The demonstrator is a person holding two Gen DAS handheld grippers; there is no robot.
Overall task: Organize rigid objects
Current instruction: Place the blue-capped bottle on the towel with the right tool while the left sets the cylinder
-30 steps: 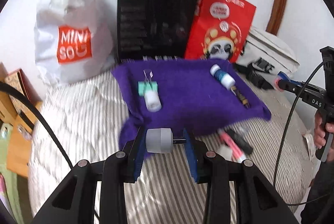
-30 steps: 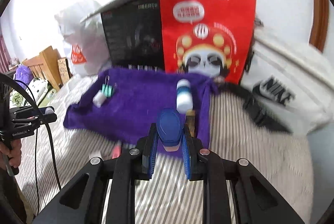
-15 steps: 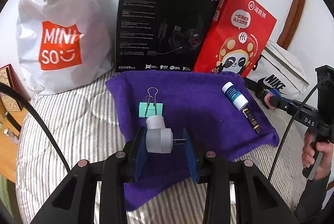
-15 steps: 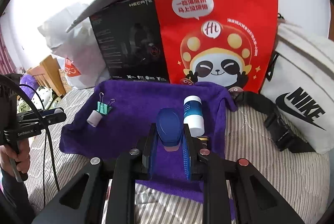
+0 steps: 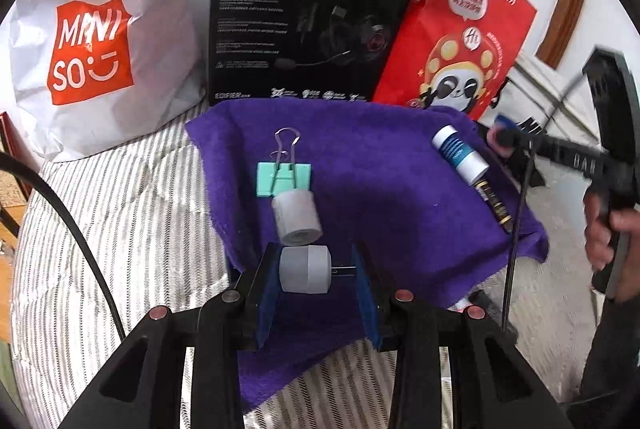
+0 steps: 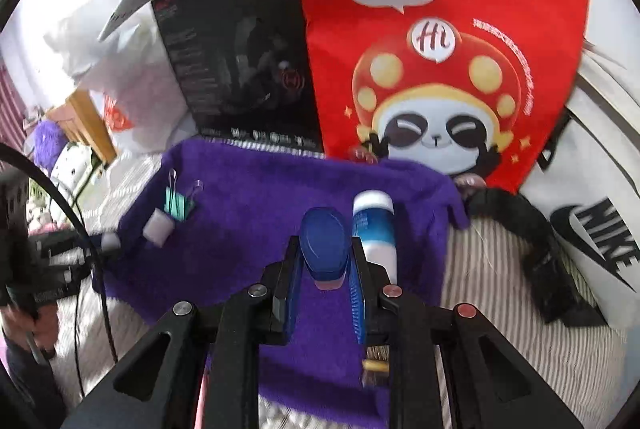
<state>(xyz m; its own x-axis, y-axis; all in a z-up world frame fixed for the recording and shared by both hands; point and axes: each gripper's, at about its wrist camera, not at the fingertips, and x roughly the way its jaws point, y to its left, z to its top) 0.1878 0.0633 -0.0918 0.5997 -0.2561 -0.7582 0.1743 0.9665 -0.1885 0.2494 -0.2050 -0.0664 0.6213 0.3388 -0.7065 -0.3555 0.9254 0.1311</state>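
Binder clip (image 5: 284,178) lies on towel (image 5: 384,189), left of bottle (image 5: 460,154).

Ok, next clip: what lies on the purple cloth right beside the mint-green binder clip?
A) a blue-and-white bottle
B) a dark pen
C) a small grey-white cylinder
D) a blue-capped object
C: the small grey-white cylinder rests against the mint-green binder clip on the purple cloth; the blue-and-white bottle lies far across it.

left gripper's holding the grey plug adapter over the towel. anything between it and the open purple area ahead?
Yes. A second grey cylinder lies on the purple towel directly ahead of the held grey adapter, with the teal binder clip just beyond it. The towel to the right of those, before the white-and-blue bottle, is free.
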